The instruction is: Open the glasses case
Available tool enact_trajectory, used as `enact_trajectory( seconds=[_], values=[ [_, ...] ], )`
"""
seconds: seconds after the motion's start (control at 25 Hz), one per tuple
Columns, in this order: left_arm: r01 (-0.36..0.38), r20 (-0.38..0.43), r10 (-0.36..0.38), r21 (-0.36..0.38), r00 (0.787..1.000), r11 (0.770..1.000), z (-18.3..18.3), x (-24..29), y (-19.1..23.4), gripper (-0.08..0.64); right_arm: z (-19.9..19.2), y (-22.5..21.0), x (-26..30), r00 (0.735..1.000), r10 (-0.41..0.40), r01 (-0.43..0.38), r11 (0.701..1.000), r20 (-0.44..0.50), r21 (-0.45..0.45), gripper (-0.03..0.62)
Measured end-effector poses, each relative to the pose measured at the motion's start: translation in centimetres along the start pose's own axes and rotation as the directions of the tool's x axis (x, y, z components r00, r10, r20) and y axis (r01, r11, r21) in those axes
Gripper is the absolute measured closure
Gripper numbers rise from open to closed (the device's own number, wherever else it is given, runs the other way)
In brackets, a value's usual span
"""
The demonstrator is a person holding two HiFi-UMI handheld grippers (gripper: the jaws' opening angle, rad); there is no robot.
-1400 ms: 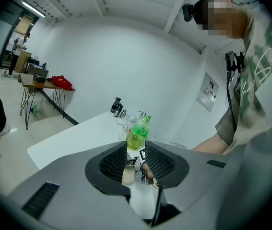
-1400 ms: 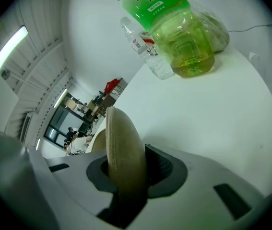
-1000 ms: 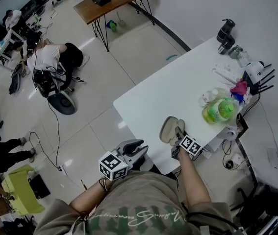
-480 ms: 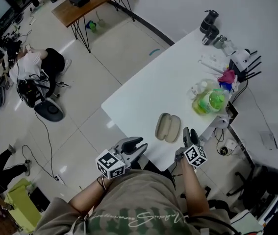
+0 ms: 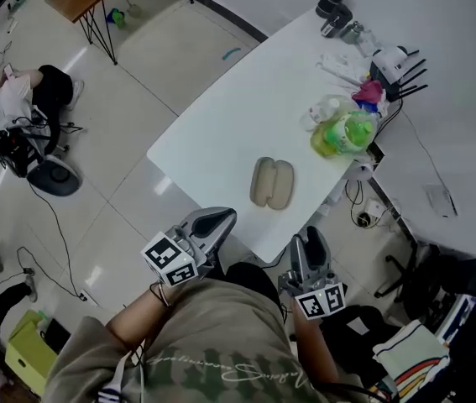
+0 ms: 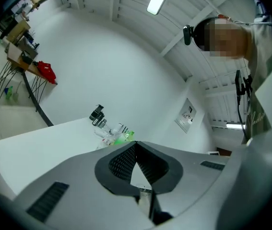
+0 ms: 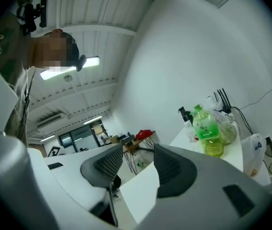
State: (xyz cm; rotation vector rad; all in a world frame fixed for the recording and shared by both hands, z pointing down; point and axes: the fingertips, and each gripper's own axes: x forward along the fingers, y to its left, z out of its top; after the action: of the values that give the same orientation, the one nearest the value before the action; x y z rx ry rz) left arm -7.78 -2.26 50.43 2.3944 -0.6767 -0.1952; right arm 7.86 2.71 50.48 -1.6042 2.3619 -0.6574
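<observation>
The glasses case (image 5: 273, 183) lies flat on the white table (image 5: 221, 116), a little right of centre in the head view and near the table's lower edge. It shows as two pale lobes side by side, which reads as a case already spread open. The seam between them runs up and down the frame, tilted slightly.

Both tools hang below it, off the table. The left gripper (image 5: 214, 222) sits at lower left and points up and to the right, toward the case. Its jaws are pressed together with nothing between them. The right gripper (image 5: 310, 243) sits at lower right and points almost straight up the frame, passing the case on its right side. Its jaws stand apart and hold nothing.

Neither is clearly the nearer — both are well apart from the case, which lies up-frame between their two lines. Any further touch would mean reaching up and inward over the table edge — the right gripper, with its jaws parted, looks the readier.
</observation>
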Motion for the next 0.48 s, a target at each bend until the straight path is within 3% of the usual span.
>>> enact_trajectory(
  seconds=[0.16, 0.28, 0.48],
  values=[
    [0.018, 0.018, -0.019, 0.033, 1.0, 0.999, -0.5, -2.1, -3.5, 0.552, 0.6, 4.3, -3.0, 0.992, 0.126, -0.123, 0.989, 0.031, -0.08, 0.412],
    [0.001, 0.026, -0.003, 0.061, 1.0, 0.998, -2.4, -3.8, -6.8, 0.554, 0.9, 6.2, -6.2, 0.98, 0.189, -0.181, 0.977, 0.062, -0.117, 0.579],
    [-0.019, 0.043, 0.015, 0.109, 0.999, 0.994, -7.2, -6.7, -14.1, 0.554, 0.8, 7.6, -15.2, 0.982, 0.175, -0.158, 0.969, 0.077, -0.188, 0.584]
  ],
)
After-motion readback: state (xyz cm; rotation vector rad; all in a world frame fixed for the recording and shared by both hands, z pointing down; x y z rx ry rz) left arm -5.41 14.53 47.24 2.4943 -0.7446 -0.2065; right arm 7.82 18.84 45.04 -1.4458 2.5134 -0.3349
